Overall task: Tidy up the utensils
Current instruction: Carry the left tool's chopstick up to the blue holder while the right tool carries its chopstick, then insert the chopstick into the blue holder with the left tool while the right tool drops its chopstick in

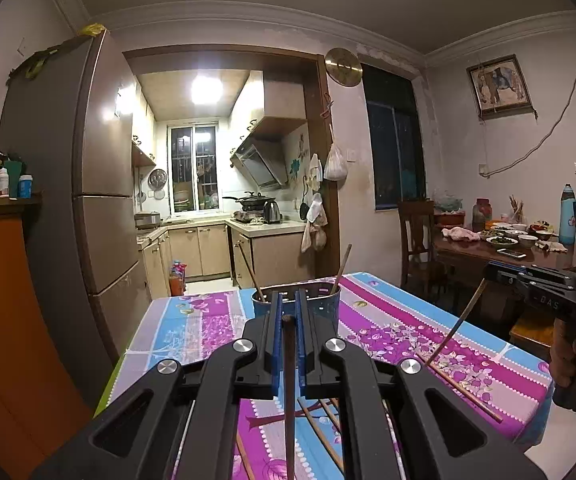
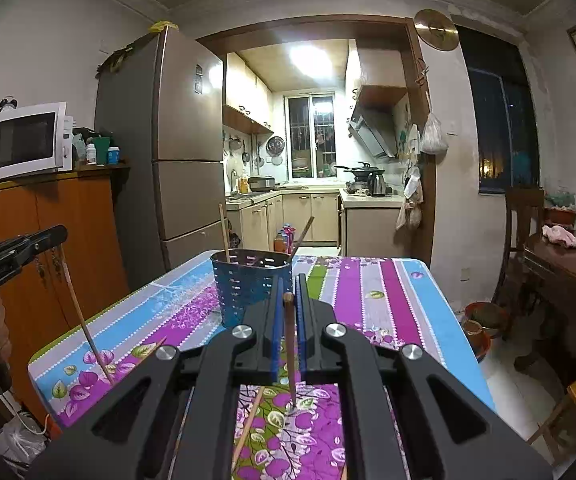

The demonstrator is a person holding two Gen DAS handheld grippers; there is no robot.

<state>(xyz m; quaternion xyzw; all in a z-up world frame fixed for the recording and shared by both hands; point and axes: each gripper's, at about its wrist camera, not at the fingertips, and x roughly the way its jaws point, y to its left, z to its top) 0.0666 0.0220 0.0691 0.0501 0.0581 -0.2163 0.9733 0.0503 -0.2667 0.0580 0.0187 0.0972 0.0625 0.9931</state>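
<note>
Left wrist view: left tool (image 1: pixel 288 312) clamps a dark chopstick (image 1: pixel 289 380), long axis hanging down; blue holder (image 1: pixel 328 306) stands straight ahead, near.
Right wrist view: right tool (image 2: pixel 288 300) clamps a brown chopstick (image 2: pixel 290 352), tip on the tabletop (image 2: pixel 368 296); holder (image 2: pixel 247 280) ahead-left, just beside.

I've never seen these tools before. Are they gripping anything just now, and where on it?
Yes. Each hand-held gripper, left and right, pinches one chopstick near its top end: left chopstick, right chopstick, tip on the tablecloth.
</note>
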